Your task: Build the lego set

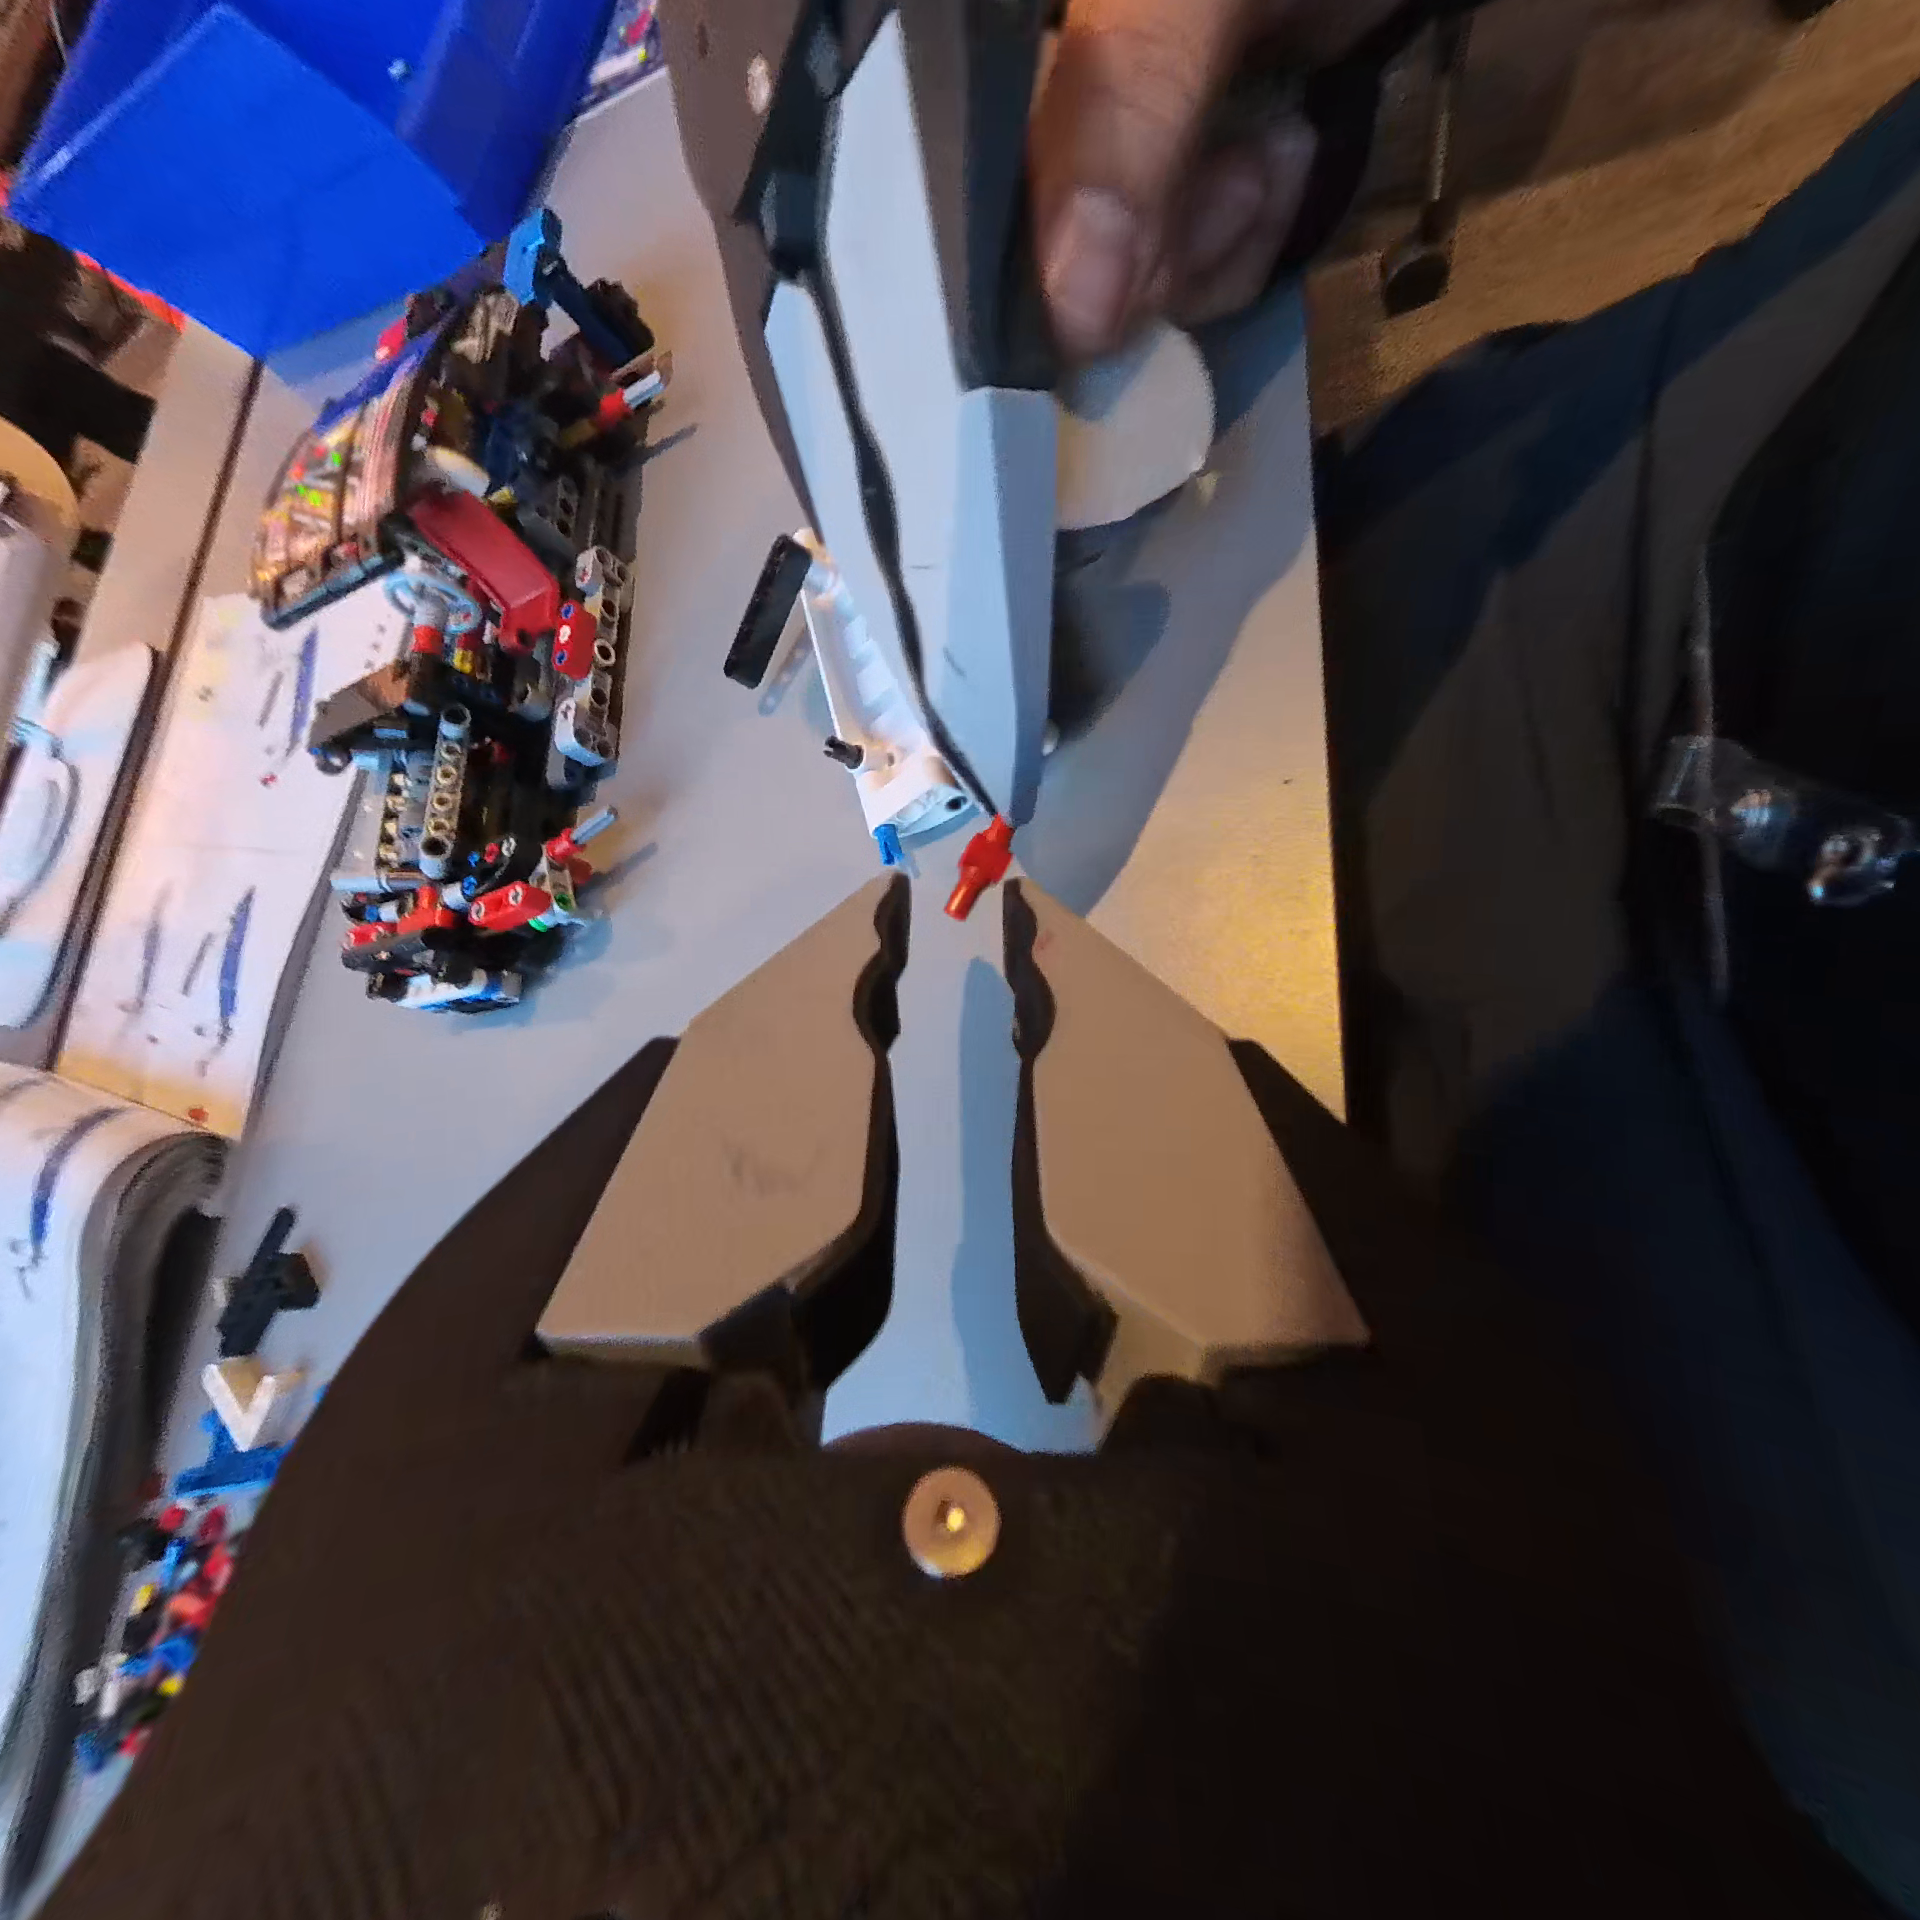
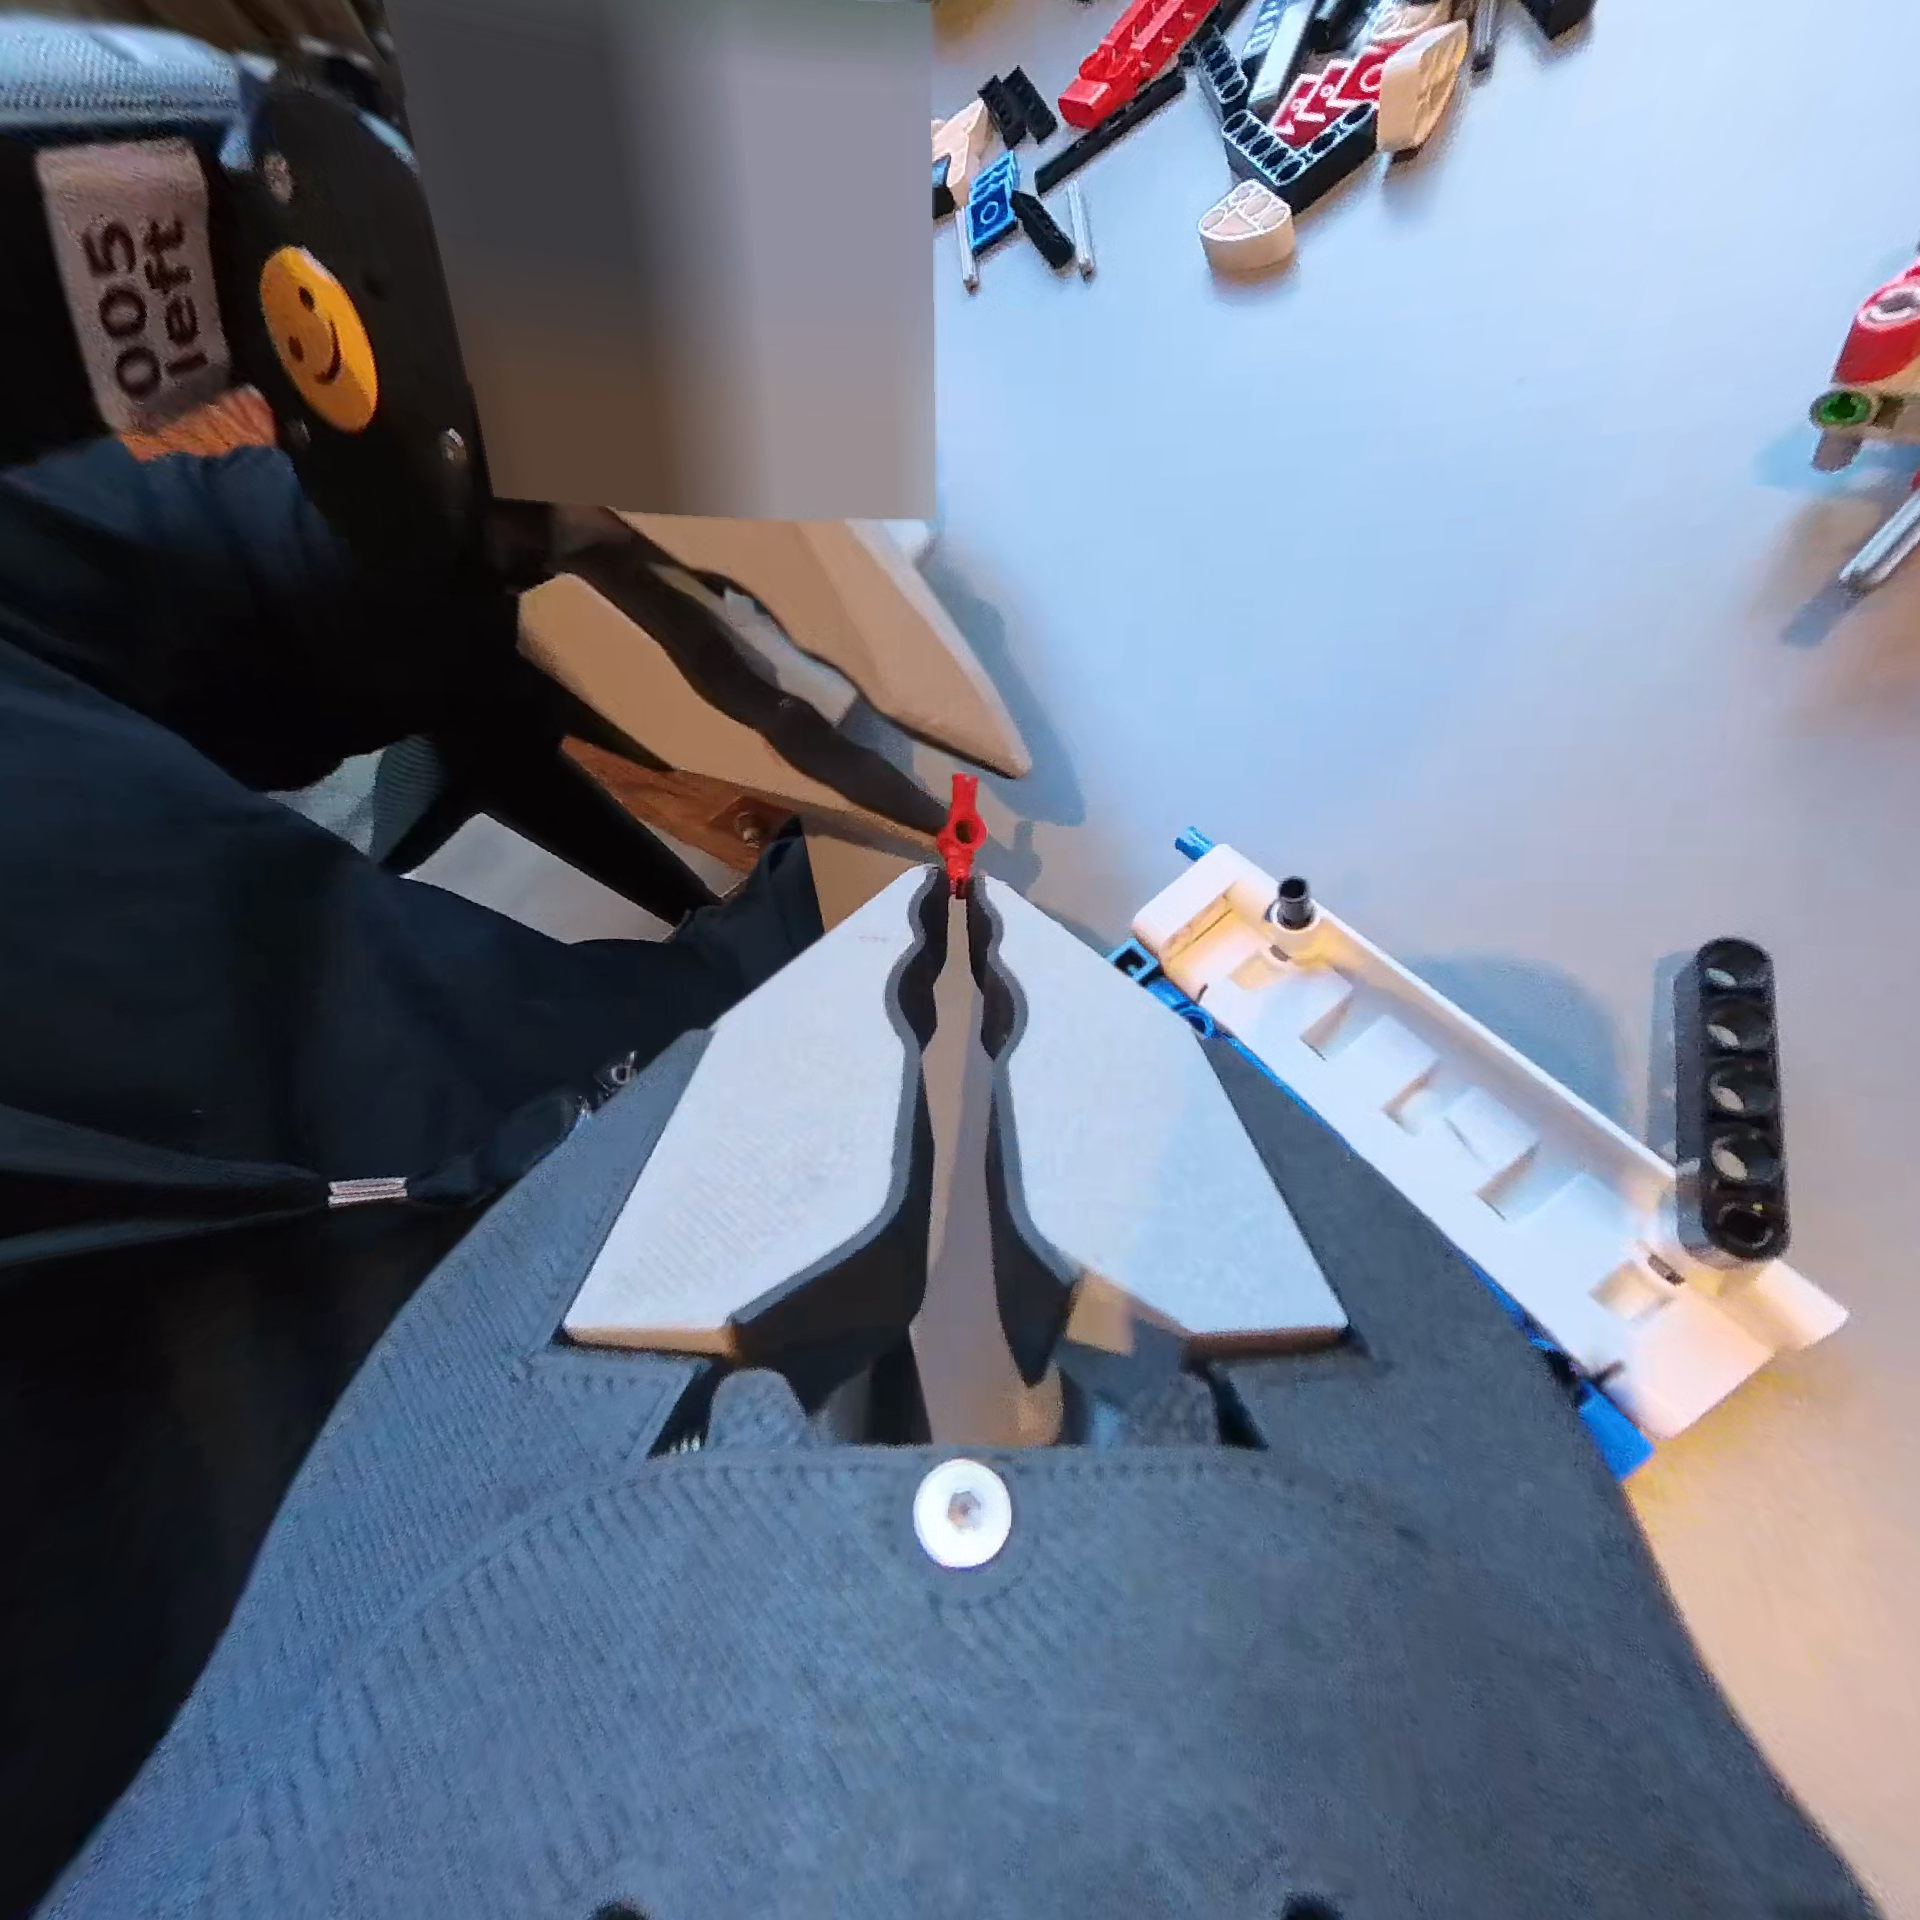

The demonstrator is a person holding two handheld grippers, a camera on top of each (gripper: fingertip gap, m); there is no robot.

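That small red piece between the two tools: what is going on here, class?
A person is building a lego set with two hand-held grippers. The right hand-held gripper pinches a small red connector at its fingertips, off the table. The left hand-held gripper is open, its tips right at the connector, perhaps about to take it. On the grey table beside them lies a white panel piece with a black beam on it. The half-built model lies farther off.
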